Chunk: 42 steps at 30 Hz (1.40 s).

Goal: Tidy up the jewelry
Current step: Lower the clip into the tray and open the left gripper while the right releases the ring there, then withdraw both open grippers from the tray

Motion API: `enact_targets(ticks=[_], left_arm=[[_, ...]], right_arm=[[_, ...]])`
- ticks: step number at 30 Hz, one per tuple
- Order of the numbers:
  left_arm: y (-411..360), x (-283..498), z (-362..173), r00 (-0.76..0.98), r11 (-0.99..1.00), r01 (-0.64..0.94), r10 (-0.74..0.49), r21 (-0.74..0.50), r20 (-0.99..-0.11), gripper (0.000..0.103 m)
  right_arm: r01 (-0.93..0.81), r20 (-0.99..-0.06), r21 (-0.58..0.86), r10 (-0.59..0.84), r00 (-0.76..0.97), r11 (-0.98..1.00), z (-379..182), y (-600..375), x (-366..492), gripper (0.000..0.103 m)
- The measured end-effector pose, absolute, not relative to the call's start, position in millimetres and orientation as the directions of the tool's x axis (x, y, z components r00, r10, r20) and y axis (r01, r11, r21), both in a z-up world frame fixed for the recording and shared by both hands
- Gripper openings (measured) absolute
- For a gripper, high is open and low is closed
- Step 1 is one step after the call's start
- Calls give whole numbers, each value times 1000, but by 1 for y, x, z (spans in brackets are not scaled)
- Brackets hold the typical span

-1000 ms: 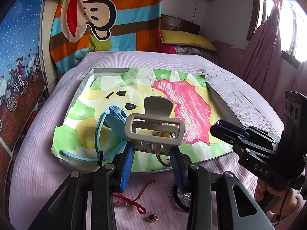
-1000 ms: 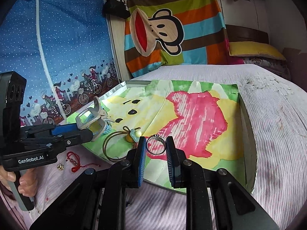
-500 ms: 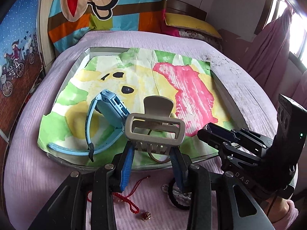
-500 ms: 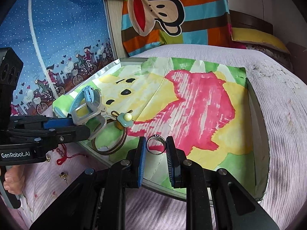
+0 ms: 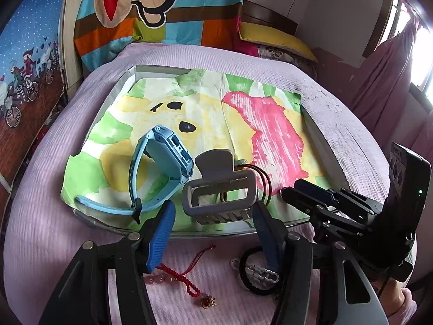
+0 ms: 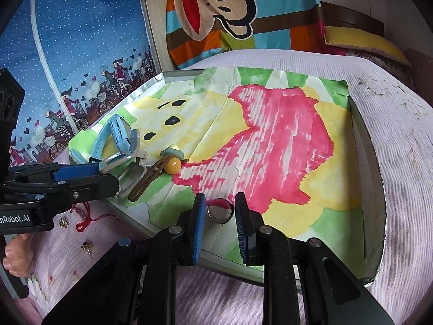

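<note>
Left wrist view: left gripper (image 5: pixel 213 211) spreading apart around hair clip (image 5: pixel 219 196); right gripper (image 6: pixel 218 211) parting beside ring (image 6: pixel 220 210), leaving both on tray (image 6: pixel 365 146) for sorting.

I see a tray (image 6: pixel 374 216) with silvery walls, lined with paper (image 6: pixel 270 135) painted in pink, yellow and green blotches with black marks. On it lie a light-blue watch (image 5: pixel 165 162), a grey hair clip (image 5: pixel 219 195) and brown hair ties (image 6: pixel 150 180) with a yellow bead. My ring (image 6: pixel 220 211) is silver. The bedspread (image 5: pixel 40 203) is ribbed lilac, carrying a red cord (image 5: pixel 184 276). My finger pads (image 6: pixel 197 224) are blue on black.
</note>
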<state>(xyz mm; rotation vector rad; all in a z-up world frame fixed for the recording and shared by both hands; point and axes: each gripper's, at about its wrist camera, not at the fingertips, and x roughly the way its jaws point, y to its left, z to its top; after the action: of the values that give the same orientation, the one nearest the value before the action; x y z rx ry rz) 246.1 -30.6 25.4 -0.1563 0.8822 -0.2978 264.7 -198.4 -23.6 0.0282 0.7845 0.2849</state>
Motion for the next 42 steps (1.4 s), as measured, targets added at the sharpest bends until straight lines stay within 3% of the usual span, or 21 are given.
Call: enact_targets(ticks=[5,11,15,19,21,26,33,42], left_arm=[[-23,231,29,653,948,182,-315,-262,-689,73],[-13,213,33,716,947,166,-308,-276,-626,81],[-4,198,37,767,953,149,-280,-264,-577,88],[4,180,43,835,967,114,-218,-228,-506,103],[8,171,45,861,970,102,-197,-220,-469,103],[14,153,48,894,981,84,-151,-173,-421,103],[17,128,45,919,994,75,-102,-84,-381,103],[26,110,30,911,996,94,-83,7,-403,103]], right_arm=[[-233,-656,130,260,709,964,-17,-203,251,40],[-225,-580,111,247,776,968,-2,-207,226,56],[-205,-519,102,228,824,973,8,-212,206,72],[-183,-458,89,203,865,979,14,-215,185,86],[-177,-425,92,199,883,980,17,-217,173,94],[-159,-352,80,178,919,984,23,-215,148,101],[-144,-273,44,151,950,989,29,-206,113,101],[-151,-282,38,156,947,988,21,-200,93,101]])
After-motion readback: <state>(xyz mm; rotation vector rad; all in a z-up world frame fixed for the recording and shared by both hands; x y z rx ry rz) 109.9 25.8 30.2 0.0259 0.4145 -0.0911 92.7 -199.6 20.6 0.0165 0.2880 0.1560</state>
